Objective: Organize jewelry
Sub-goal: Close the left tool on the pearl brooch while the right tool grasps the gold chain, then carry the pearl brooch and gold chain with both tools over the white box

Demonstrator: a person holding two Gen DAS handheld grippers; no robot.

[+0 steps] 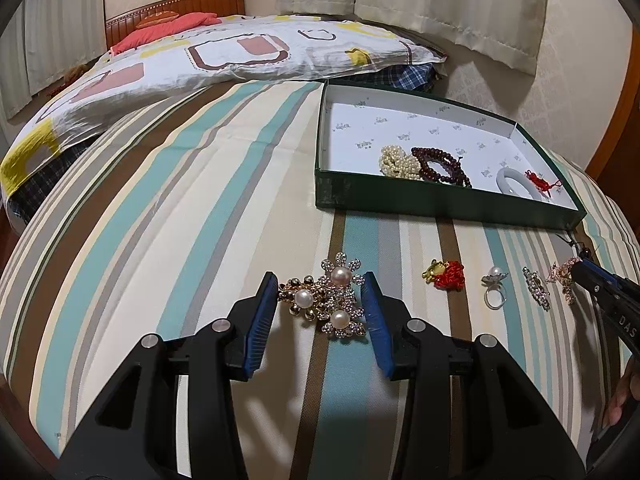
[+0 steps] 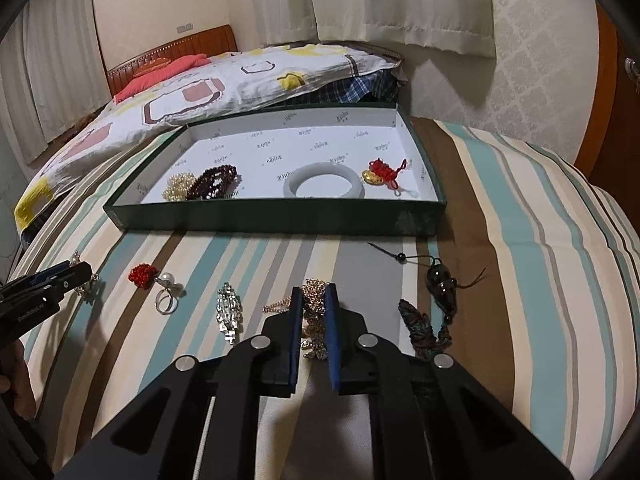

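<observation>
Right wrist view: the right gripper [image 2: 313, 320] is clamped on a rose-gold chain piece [image 2: 310, 300] lying on the striped bedspread [image 2: 520, 220], just short of the green box [image 2: 280, 216]. The chain (loose, glittering links trailing past both pads) may slip or snag the fabric when lifted, since only its middle appears pinched. In the left wrist view, the left gripper [image 1: 322, 312] stands partly open around a pearl flower brooch [image 1: 328, 300], pads beside it and seemingly not pressing. Its uneven, spiky petals could tilt out of a grip. A pearl ring [image 1: 495, 286] and red knot charm [image 1: 446, 275] wait nearby.
</observation>
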